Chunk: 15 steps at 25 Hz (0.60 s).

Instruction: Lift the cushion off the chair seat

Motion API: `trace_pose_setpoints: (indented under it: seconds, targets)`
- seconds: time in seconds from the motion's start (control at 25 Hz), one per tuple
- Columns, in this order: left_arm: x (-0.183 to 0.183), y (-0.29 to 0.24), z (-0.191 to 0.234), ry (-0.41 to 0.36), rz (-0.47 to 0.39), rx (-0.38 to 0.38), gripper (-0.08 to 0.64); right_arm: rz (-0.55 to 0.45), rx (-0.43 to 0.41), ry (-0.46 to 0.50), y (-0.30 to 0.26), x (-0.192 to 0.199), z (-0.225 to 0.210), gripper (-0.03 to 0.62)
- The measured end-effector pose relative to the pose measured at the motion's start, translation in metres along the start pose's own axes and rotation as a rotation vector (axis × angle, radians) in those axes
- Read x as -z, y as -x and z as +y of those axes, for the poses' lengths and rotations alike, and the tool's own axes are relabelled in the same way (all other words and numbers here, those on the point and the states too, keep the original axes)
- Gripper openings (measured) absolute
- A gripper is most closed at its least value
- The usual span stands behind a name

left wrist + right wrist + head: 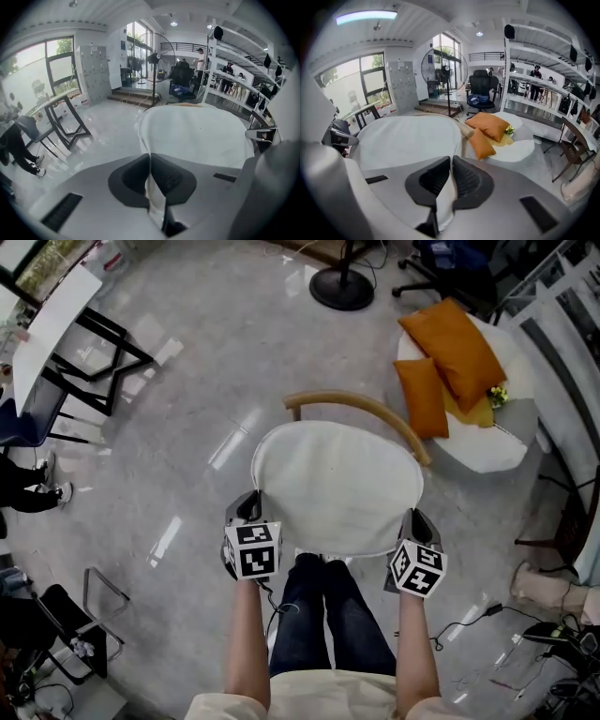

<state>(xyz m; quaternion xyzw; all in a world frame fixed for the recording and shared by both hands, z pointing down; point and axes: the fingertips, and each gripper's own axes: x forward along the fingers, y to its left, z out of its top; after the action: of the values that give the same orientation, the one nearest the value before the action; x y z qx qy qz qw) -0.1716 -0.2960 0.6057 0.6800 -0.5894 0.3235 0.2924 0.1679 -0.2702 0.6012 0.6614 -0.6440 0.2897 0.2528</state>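
Polished grey floor [187, 399], wooden chair [361, 406]. Cushion [337, 486]: white, judged soft, light and saggy. Its hem is clamped by left gripper [247, 512] jaws at 8 o'clock and by right gripper [414, 521] jaws at 4 o'clock.

Looks like a big open office or studio loft to me: shiny grey floor [216, 362], a black office chair [480, 89], grey lockers [93, 72] by tall windows [58, 65], a folding table [56, 324], a standing fan [443, 70], and white railings [548, 86] running up the side.
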Motion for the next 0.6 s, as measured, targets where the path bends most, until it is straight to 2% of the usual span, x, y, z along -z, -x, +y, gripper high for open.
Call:
trace_pose_setpoints:
  seconds: [0.16,0.32,0.6]
  targets:
    - [-0.032,0.044,0.009,0.023,-0.068,-0.015,0.025,-0.077,-0.016,0.012,0.035,-0.047,0.012,0.038]
    - [-0.05,0.092,0.012,0.057,-0.118,-0.026,0.025,-0.139,-0.025,0.019,0.077,-0.079,0.018,0.037]
    - [-0.094,0.173,0.011,0.073,-0.234,-0.052,0.025,-0.247,-0.046,0.003,0.145,-0.134,0.024,0.037]
